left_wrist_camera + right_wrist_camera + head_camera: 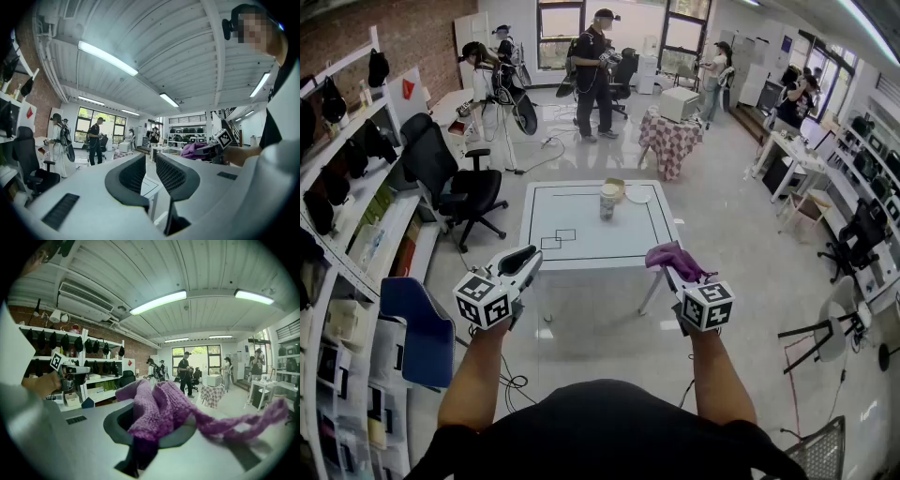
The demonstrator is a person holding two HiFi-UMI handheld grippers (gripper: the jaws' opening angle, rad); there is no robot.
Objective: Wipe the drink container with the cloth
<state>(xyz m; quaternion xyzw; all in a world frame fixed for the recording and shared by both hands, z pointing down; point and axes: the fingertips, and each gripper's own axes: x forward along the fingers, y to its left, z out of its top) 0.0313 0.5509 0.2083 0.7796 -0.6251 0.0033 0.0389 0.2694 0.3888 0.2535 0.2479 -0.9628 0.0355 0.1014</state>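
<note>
My right gripper [157, 427] has its fingers pinching the purple cloth [159, 404] — it bunches up over them, and one end trails off to the right. My left gripper [150, 164] holds nothing; its fingers stand a narrow gap apart. Both grippers hover short of the white surface [581, 234]. The drink container [607, 201] stands upright at the far side of that surface, well apart from both grippers — a white dish [637, 195] sits just beside it.
</note>
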